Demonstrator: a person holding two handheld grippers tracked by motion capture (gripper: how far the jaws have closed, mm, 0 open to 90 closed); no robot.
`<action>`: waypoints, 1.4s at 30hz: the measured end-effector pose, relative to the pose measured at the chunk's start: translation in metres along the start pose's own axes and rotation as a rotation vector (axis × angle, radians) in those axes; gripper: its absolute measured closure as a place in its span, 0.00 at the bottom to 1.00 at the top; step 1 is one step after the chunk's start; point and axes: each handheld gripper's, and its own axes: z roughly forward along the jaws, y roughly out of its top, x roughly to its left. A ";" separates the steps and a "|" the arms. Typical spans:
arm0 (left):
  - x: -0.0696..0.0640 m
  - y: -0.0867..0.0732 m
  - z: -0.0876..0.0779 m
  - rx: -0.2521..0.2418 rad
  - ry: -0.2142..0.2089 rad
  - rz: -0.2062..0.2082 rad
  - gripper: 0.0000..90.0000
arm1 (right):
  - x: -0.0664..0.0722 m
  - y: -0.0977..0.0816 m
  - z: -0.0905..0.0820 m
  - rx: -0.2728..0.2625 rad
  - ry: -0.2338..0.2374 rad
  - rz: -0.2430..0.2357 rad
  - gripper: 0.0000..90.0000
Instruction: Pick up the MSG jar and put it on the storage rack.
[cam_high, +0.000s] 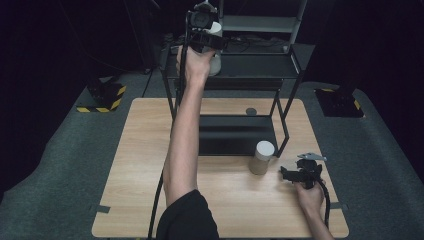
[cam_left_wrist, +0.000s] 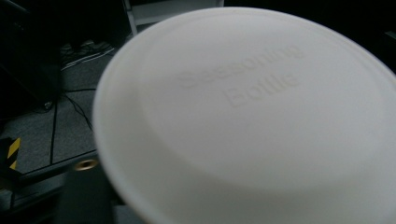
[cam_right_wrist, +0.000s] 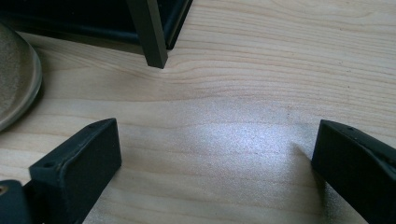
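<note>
While the right gripper (cam_high: 300, 176) rests spread and empty near the table's (cam_high: 150, 150) right front edge, likely waiting, a lidded bottle (cam_high: 261, 157) stands beside it at the rack's (cam_high: 285, 65) foot; farther off, the left gripper (cam_high: 205, 30) holds a white seasoning bottle (cam_left_wrist: 252, 121) over the rack's back shelf, its grip hidden; beyond, dark carpet.

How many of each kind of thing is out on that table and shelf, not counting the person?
Seasoning bottles: 2, one on the rack's upper shelf, one standing on the table
Black metal rack: 1
Wooden table: 1
Handheld grippers: 2, left gripper, right gripper
Small grey disc on the table: 1
Total: 7
</note>
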 end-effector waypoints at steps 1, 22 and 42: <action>-0.001 -0.002 0.000 -0.006 0.004 0.000 0.16 | 0.000 0.000 0.000 0.000 0.000 0.000 0.01; 0.012 -0.031 -0.024 -0.031 -0.064 -0.009 0.02 | 0.000 0.000 0.000 0.000 0.001 0.000 0.01; 0.011 -0.063 -0.048 -0.062 -0.075 0.023 0.05 | 0.001 0.001 0.000 0.001 0.002 0.005 0.01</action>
